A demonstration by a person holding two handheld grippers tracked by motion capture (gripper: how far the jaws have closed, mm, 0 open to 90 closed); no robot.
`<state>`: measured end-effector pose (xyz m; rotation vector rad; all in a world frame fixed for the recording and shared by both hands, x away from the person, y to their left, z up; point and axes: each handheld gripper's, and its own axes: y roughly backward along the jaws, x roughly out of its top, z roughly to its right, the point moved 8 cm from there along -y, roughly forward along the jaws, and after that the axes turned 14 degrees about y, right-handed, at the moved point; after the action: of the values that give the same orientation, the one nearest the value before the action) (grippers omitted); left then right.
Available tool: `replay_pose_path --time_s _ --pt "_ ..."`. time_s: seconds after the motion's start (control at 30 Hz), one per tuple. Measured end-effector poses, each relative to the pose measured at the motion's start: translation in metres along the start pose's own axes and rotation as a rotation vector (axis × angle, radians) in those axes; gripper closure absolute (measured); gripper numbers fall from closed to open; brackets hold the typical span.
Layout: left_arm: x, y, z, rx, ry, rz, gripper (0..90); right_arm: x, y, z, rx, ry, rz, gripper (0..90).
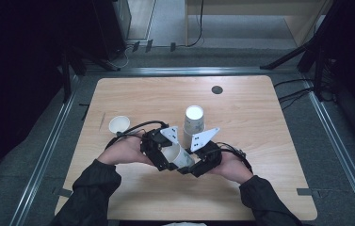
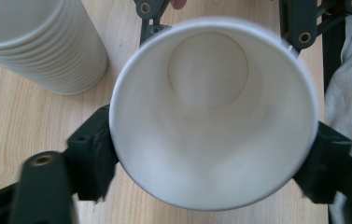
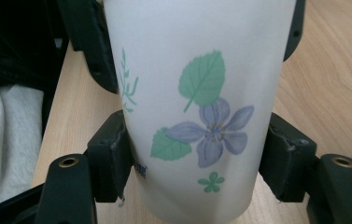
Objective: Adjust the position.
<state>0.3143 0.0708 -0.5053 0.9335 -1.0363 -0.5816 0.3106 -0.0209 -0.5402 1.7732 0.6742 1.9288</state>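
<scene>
Both grippers clamp one paper cup (image 1: 181,157), tipped sideways low over the tabletop (image 1: 260,141), in front of the cup stack (image 1: 194,121). Your left gripper (image 1: 165,157) pinches the rim end, right gripper (image 1: 195,165) the flower-printed wall. White, empty, undented. Looks like mid-handover; next, one gripper should let go. Small cup (image 1: 119,124) stands apart.

Both my forearms in dark sleeves come in from near edge, converging toward table middle. My left hand (image 1: 127,149) holds left gripper (image 1: 165,157), jaws clamped on paper cup (image 1: 179,157) near its rim. My right hand (image 1: 231,165) holds right gripper (image 1: 195,165), jaws pressed on same cup's sides. Grippers sit just beside each other, angled inward.
</scene>
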Motion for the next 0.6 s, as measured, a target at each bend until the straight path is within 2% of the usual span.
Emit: replay_pose_path --time_s 0.07,0.17,0.33,0.47,0.6 --pt "0.001 0.002 -0.001 -0.01 0.005 0.023 13.5 0.0 0.003 0.001 -0.007 -0.001 0.009 34.6" --pt "0.001 0.007 -0.002 -0.031 0.032 0.069 13.0 0.001 0.008 0.003 -0.02 -0.01 0.022 34.6" --pt "0.0 0.015 -0.003 -0.059 0.05 0.145 13.0 0.003 0.015 0.003 -0.032 -0.008 0.038 34.5" --pt "-0.001 0.015 -0.001 -0.072 0.049 0.172 12.9 0.005 0.019 0.004 -0.032 -0.026 0.053 34.4" --pt "-0.002 0.015 -0.001 -0.094 0.076 0.204 13.0 0.006 0.021 0.004 -0.03 -0.026 0.062 34.4"
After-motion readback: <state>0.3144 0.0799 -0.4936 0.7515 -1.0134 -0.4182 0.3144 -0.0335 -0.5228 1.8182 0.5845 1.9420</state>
